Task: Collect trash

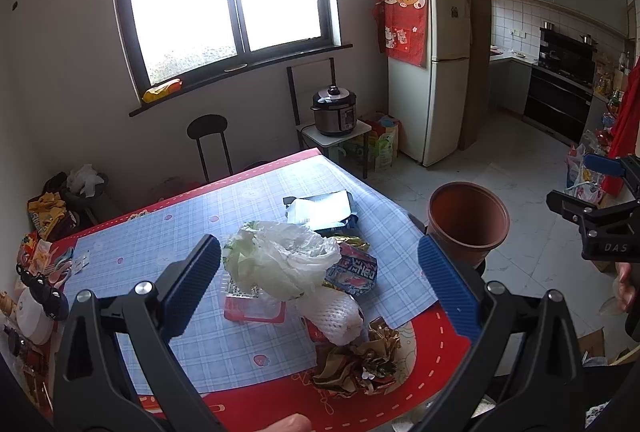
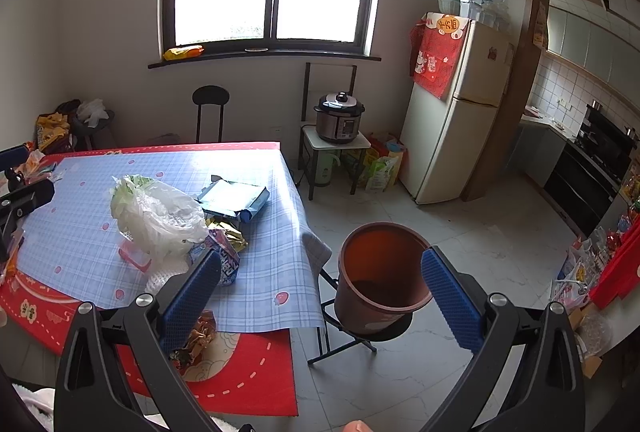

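Hovering above the desk [image 1: 168,232], both grippers stand spread wide and hold nothing. The left gripper [image 1: 320,288] frames the trash heap at the centre of its view: a white bag [image 1: 280,256], a dark packet [image 1: 320,209] behind it, a blue wrapper [image 1: 354,272], a white foam net [image 1: 340,316] and a gold foil wad [image 1: 360,356] nearer the lower edge. The right gripper [image 2: 320,296] looks past the desk corner at the brown bin [image 2: 380,272], on a stool just beside the desk, lower right of centre. Collection seems not yet begun. Next, I judge, a gripper must drop onto one piece, likely the bag, pinch it, and carry it over the bin's mouth.
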A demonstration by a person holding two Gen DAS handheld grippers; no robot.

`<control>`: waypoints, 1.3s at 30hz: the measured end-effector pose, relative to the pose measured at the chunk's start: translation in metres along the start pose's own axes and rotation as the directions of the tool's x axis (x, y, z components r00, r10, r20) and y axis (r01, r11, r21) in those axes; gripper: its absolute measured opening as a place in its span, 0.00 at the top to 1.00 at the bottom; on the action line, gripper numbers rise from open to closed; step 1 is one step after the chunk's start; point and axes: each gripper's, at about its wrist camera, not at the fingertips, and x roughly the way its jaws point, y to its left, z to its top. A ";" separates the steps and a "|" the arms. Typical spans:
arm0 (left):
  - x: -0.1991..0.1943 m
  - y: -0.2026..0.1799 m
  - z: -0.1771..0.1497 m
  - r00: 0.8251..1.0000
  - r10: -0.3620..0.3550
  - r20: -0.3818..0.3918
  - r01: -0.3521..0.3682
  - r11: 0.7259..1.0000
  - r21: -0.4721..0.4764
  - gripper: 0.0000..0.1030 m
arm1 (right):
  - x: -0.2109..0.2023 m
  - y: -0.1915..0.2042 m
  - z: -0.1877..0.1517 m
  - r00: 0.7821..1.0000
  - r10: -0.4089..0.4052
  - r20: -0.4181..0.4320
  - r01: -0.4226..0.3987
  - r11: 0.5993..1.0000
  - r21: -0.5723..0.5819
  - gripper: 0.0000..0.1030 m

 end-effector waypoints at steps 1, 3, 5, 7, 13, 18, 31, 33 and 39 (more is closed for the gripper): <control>0.000 0.001 -0.001 1.000 0.001 0.000 -0.001 1.000 -0.001 0.05 | 0.000 0.000 0.000 1.000 -0.001 0.000 0.001 1.000 0.001 0.04; -0.002 -0.001 0.002 1.000 0.003 0.000 -0.003 1.000 -0.001 0.05 | 0.000 0.000 0.000 1.000 -0.001 0.001 0.001 1.000 0.001 0.04; -0.002 -0.001 0.002 1.000 0.000 -0.001 0.000 1.000 -0.001 0.05 | -0.002 -0.001 0.001 1.000 -0.002 0.005 0.002 1.000 0.000 0.04; -0.002 -0.001 0.002 1.000 0.000 -0.001 0.000 1.000 0.000 0.05 | -0.002 -0.001 0.002 1.000 -0.003 0.006 0.003 1.000 -0.001 0.04; -0.002 0.000 0.001 1.000 -0.001 0.001 0.001 1.000 0.003 0.05 | -0.003 -0.001 0.003 1.000 -0.003 0.005 0.003 1.000 -0.001 0.04; -0.003 -0.001 0.004 1.000 0.000 0.001 0.000 1.000 0.002 0.05 | -0.004 -0.003 0.003 1.000 -0.003 0.007 0.003 1.000 0.000 0.04; -0.004 -0.002 0.006 1.000 -0.001 -0.001 0.001 1.000 0.000 0.05 | -0.004 -0.005 0.003 1.000 -0.004 0.004 0.004 1.000 0.003 0.04; -0.004 -0.002 0.006 1.000 -0.001 0.000 0.001 1.000 0.000 0.05 | -0.004 -0.005 0.003 1.000 -0.004 0.003 0.004 1.000 0.003 0.04; -0.004 -0.002 0.006 1.000 -0.002 0.000 0.002 1.000 0.001 0.05 | -0.004 -0.005 0.003 1.000 -0.003 0.001 0.003 1.000 0.002 0.04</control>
